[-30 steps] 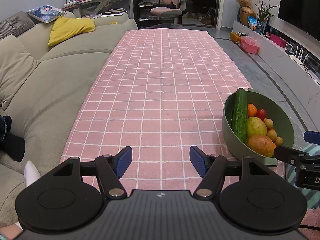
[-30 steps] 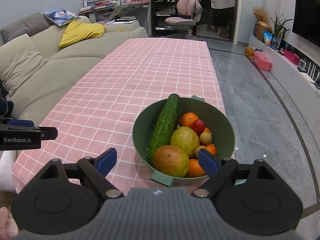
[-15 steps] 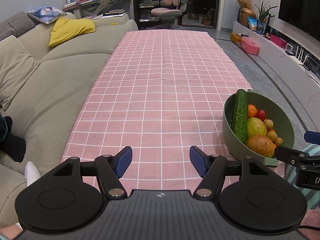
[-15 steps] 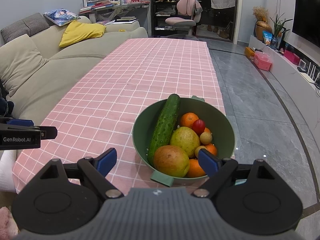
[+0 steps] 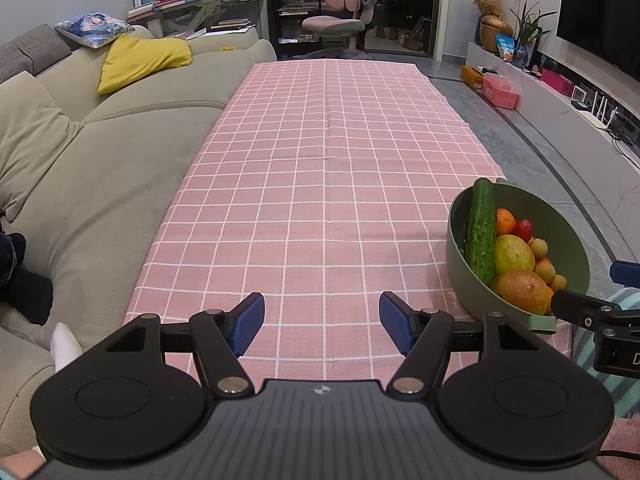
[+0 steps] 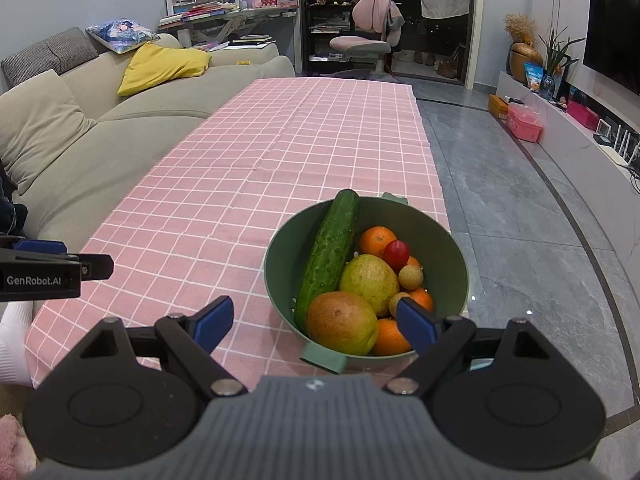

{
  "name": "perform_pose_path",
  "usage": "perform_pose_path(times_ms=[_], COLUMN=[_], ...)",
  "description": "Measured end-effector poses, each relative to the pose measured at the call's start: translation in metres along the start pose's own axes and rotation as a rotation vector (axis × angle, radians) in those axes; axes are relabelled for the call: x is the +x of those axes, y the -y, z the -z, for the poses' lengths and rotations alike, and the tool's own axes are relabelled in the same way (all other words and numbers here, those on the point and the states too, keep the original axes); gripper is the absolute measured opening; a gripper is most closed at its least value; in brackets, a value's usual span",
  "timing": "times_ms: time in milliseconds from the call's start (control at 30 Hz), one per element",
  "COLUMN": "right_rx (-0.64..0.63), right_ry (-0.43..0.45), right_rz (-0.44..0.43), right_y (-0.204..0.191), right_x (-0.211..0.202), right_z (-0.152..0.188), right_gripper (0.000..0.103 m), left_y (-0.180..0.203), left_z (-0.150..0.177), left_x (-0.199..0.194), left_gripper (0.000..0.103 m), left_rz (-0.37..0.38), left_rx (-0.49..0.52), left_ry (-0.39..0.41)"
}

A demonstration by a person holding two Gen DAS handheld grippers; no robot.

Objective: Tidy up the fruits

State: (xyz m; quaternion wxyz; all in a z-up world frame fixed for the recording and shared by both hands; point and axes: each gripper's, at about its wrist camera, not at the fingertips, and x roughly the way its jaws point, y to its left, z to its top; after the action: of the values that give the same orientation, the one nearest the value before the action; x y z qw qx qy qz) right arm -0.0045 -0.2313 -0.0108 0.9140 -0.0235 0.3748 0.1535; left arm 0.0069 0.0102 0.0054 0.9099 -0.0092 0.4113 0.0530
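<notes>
Both pairs of blue-padded fingers are spread wide and hold nothing: the left gripper (image 5: 322,322) hovers over bare pink checked tablecloth (image 5: 328,184), the right gripper (image 6: 310,322) just before the round green plastic bowl (image 6: 448,240). All the fruit, with a long dark-green cucumber (image 6: 330,254), lies heaped in that bowl at the cloth's near right edge, which fits either a sorted pile or one awaiting sorting. Any pick should take a top piece, squarely and gently.

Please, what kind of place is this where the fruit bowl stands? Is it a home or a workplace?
Most likely a home living room. A long beige sofa with cushions runs along one side, a large television hangs on the opposite wall, and the fruit bowl stands on a low table under a pink checked cloth.
</notes>
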Motion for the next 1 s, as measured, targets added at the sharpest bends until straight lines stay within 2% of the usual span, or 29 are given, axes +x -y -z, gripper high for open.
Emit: perform_pose_path(times_ms=[1000], right_rx=[0.004], right_ry=[0.001], right_rz=[-0.001], right_y=[0.0004], right_x=[-0.0002], right_z=[-0.0005], right_gripper=[0.085], left_y=[-0.0035], left_z=[-0.0009], left_x=[-0.0027], left_gripper=[0.077], left_rz=[0.004], left_rx=[0.004], left_ry=[0.005])
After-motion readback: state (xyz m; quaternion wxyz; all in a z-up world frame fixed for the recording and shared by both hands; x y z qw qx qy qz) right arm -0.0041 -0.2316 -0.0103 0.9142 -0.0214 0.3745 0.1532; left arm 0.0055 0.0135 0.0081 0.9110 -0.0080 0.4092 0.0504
